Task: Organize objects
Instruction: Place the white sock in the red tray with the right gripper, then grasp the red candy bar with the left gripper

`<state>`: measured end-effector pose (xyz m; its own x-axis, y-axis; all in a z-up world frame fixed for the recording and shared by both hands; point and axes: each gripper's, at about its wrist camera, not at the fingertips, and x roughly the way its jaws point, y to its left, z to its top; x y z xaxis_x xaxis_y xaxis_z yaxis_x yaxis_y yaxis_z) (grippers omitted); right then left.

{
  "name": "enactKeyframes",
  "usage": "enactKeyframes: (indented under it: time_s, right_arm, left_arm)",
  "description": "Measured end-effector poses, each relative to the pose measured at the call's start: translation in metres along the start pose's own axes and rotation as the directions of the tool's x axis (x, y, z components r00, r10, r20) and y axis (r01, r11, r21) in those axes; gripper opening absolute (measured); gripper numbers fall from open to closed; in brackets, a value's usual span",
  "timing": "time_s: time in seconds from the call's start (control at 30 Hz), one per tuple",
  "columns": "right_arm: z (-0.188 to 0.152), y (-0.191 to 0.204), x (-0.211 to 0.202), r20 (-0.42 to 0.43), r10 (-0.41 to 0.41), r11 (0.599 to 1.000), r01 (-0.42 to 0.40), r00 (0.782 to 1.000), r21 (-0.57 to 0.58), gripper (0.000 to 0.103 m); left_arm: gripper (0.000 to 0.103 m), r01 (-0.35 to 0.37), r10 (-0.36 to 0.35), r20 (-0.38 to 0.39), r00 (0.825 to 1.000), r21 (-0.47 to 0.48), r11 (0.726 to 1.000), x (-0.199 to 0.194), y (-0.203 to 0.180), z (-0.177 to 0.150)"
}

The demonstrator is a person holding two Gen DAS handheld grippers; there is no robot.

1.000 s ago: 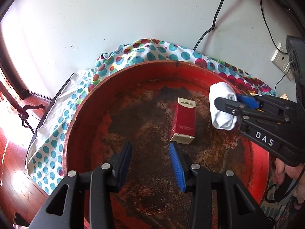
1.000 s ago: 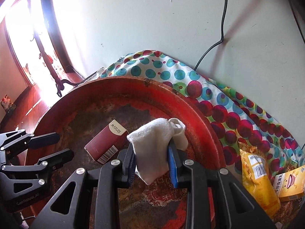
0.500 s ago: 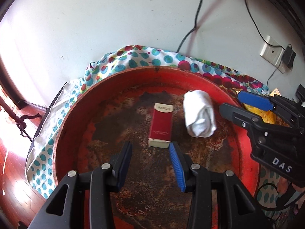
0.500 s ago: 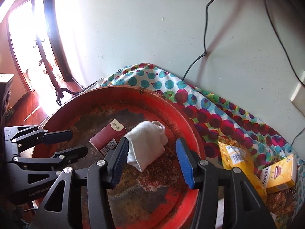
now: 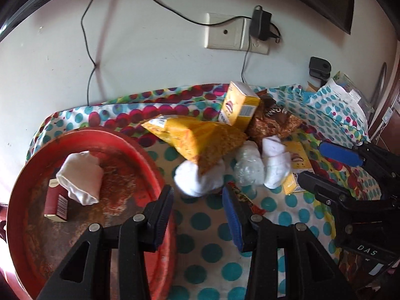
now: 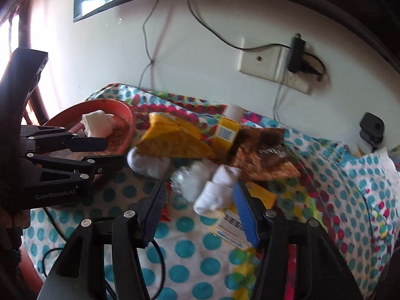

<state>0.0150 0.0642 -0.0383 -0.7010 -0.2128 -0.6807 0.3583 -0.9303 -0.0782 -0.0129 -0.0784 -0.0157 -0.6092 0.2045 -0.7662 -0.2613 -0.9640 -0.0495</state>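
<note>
A red round tray at the left holds a folded white cloth and a dark red box; the tray also shows in the right wrist view. My left gripper is open and empty, just short of a rolled white sock. My right gripper is open and empty, with another white sock roll and a clear plastic bottle between and beyond its fingers. A yellow snack bag, a yellow box and a brown snack bag lie behind.
A polka-dot cloth covers the surface. A flat yellow packet lies under the sock. A wall socket with charger and hanging cables are behind. A black cable lies on the cloth near my right gripper.
My right gripper let go of the white cloth in the tray and opened. Both grippers swung right, away from the tray, toward the pile of socks and snack bags.
</note>
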Motion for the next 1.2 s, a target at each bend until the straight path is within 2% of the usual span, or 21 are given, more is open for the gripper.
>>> enactKeyframes:
  time_s: [0.13, 0.23, 0.5, 0.67, 0.7, 0.83, 1.0, 1.2]
  right_arm:
    - [-0.025, -0.027, 0.008, -0.048, -0.06, 0.998, 0.061, 0.997, 0.03, 0.054]
    - [-0.037, -0.04, 0.016, -0.074, -0.065, 0.995, 0.071, 0.995, 0.072, 0.054]
    - [-0.05, -0.051, 0.029, -0.09, -0.001, 0.988, 0.015, 0.996, 0.151, 0.054]
    - [-0.053, -0.051, 0.03, -0.084, 0.034, 0.987, -0.021, 0.996, 0.158, 0.057]
    - [-0.052, -0.051, 0.031, -0.083, 0.041, 0.987, -0.028, 0.996, 0.158, 0.057]
    - [-0.049, -0.053, 0.035, -0.071, 0.05, 0.985, -0.037, 0.996, 0.168, 0.059]
    - [-0.052, -0.057, 0.039, -0.07, 0.091, 0.976, -0.075, 0.993, 0.202, 0.059]
    - [-0.053, -0.058, 0.043, -0.061, 0.115, 0.971, -0.1, 0.991, 0.218, 0.06]
  left_arm:
    - [0.042, -0.01, 0.011, -0.033, 0.999, 0.052, 0.999, 0.015, -0.024, -0.007]
    - [0.042, -0.017, 0.019, -0.031, 0.999, 0.065, 0.998, 0.02, -0.034, -0.013]
    - [0.042, 0.011, -0.012, -0.031, 0.999, -0.043, 0.999, 0.044, -0.031, -0.018]
    - [0.043, -0.076, 0.075, -0.009, 0.997, -0.056, 0.996, 0.042, -0.033, -0.02]
    - [0.048, -0.059, 0.059, -0.005, 0.998, -0.059, 0.997, 0.04, -0.033, -0.02]
    - [0.049, 0.026, -0.028, -0.024, 0.999, -0.101, 0.995, 0.044, -0.032, -0.021]
    - [0.051, 0.057, -0.067, -0.052, 0.996, -0.176, 0.983, 0.06, -0.029, -0.025]
    - [0.051, -0.033, 0.03, -0.029, 0.999, -0.084, 0.996, 0.063, -0.045, -0.026]
